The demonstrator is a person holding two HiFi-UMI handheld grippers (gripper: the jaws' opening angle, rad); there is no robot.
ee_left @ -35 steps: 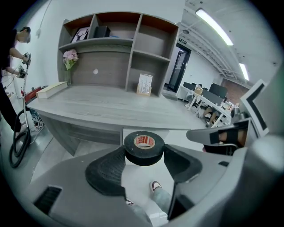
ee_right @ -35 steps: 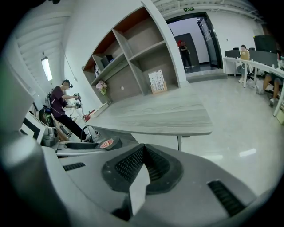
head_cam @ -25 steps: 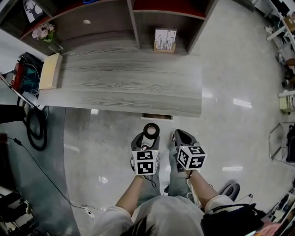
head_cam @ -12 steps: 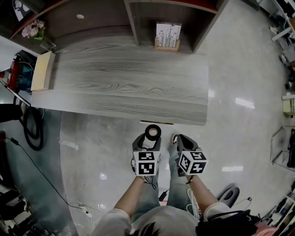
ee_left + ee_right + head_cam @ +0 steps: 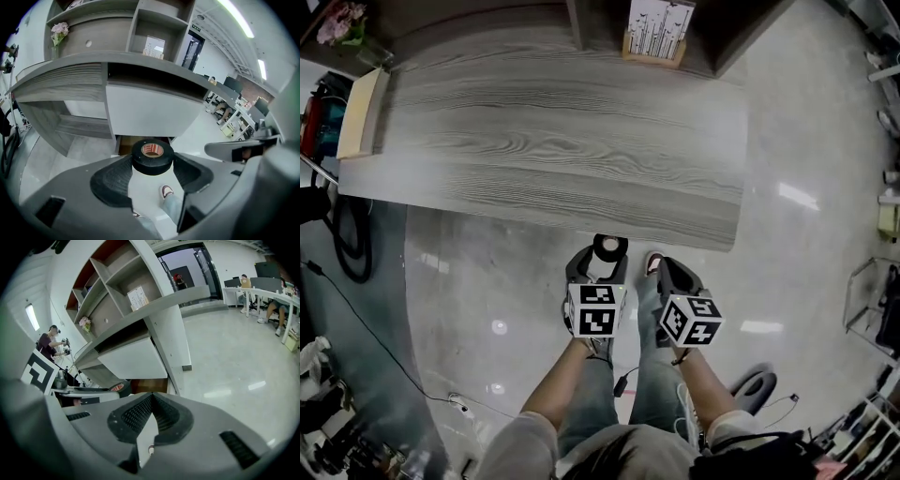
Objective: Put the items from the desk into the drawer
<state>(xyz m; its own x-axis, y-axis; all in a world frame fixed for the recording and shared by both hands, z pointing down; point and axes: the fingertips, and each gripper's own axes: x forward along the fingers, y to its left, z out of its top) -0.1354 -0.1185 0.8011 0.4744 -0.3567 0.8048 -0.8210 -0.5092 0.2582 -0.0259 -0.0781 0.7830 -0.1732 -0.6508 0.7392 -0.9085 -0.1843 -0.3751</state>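
Observation:
A black tape roll [image 5: 151,156] with a red-printed core sits between the jaws of my left gripper [image 5: 152,165], which is shut on it. In the head view the tape roll [image 5: 608,249] is held just at the front edge of the grey wooden desk [image 5: 553,141]. Below the desk's white front panel [image 5: 150,112], an open drawer [image 5: 124,144] shows its brown inside, right behind the roll. My right gripper [image 5: 151,398] is shut with nothing in it, and it hovers beside the left gripper [image 5: 598,281] over the floor.
A holder of white cards [image 5: 656,33] stands in the shelf unit at the desk's back. A beige box [image 5: 358,112] lies at the desk's left end, near pink flowers [image 5: 342,21]. Cables [image 5: 356,253] trail on the floor to the left. A shoe [image 5: 652,262] shows under the grippers.
Both grippers and the head have moved forward toward the desk. The tape roll now reaches the desk's front edge, and the drawer slit seen earlier is hidden in the head view.

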